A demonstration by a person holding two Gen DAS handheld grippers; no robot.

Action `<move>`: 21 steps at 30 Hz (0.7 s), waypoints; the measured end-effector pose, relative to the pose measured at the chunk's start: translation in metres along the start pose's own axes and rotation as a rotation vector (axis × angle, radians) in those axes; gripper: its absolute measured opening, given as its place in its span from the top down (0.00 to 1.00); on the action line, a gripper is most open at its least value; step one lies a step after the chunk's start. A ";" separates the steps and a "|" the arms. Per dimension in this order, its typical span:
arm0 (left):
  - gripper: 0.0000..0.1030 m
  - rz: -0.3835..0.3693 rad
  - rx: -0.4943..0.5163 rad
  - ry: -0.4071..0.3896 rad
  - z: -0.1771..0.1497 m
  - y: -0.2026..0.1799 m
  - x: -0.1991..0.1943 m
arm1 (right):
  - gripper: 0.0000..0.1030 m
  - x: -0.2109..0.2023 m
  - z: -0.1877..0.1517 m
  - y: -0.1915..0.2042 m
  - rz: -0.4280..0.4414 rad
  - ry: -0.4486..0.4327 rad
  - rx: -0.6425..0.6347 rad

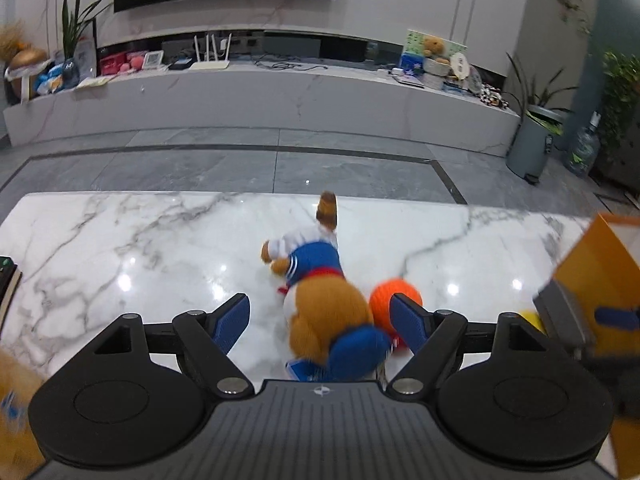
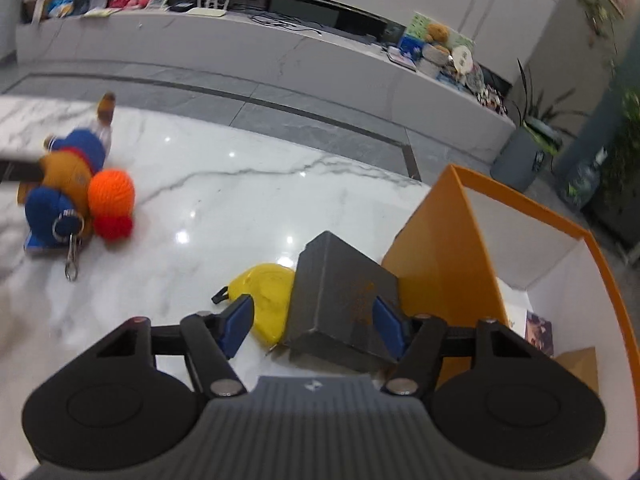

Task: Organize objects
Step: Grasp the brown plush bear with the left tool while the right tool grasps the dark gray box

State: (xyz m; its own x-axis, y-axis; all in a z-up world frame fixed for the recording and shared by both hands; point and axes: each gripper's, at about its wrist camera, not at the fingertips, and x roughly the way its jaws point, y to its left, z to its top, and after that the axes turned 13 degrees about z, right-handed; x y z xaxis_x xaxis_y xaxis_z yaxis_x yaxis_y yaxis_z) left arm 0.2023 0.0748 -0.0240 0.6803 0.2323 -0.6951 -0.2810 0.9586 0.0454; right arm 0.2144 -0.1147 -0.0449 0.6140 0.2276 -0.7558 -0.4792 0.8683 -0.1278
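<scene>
A brown plush dog in blue and white clothes (image 1: 320,292) lies on the white marble table (image 1: 120,248), with an orange knitted ball (image 1: 394,300) touching its right side. My left gripper (image 1: 320,322) is open, its fingers on either side of the plush's near end. In the right wrist view the plush (image 2: 64,184) and the ball (image 2: 111,196) lie far left, with a metal key ring (image 2: 72,248). My right gripper (image 2: 314,324) is open around a dark grey box (image 2: 340,296), tilted against an orange box (image 2: 440,248). A yellow object (image 2: 266,292) lies left of the grey box.
The orange box has white inside walls (image 2: 560,280) and holds a small picture card (image 2: 538,330). A dark object (image 1: 8,280) sits at the table's left edge. Beyond the table are grey floor tiles, a long TV bench (image 1: 280,96) with clutter, and a grey bin (image 1: 528,152).
</scene>
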 end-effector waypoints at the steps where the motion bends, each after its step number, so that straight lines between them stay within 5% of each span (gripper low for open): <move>1: 0.12 0.009 -0.001 0.008 0.004 -0.002 0.005 | 0.35 0.000 -0.001 0.001 -0.009 -0.006 -0.012; 9: 0.11 0.066 -0.059 0.121 0.016 -0.005 0.048 | 0.35 0.009 0.007 -0.002 -0.062 -0.069 0.018; 15: 0.12 0.061 -0.039 0.206 0.010 -0.015 0.072 | 0.36 0.032 0.004 -0.006 -0.076 -0.031 0.009; 19: 0.19 0.063 -0.009 0.204 0.003 -0.023 0.074 | 0.36 0.034 0.005 -0.001 -0.102 -0.035 -0.035; 21: 0.27 0.047 -0.007 0.194 0.000 -0.023 0.070 | 0.45 0.032 0.004 -0.002 -0.085 -0.028 -0.025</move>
State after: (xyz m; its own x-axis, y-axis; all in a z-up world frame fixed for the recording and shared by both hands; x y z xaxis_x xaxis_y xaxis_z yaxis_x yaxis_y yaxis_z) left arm 0.2569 0.0688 -0.0737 0.5231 0.2405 -0.8176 -0.3145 0.9461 0.0770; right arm 0.2378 -0.1074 -0.0661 0.6705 0.1662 -0.7231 -0.4397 0.8740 -0.2068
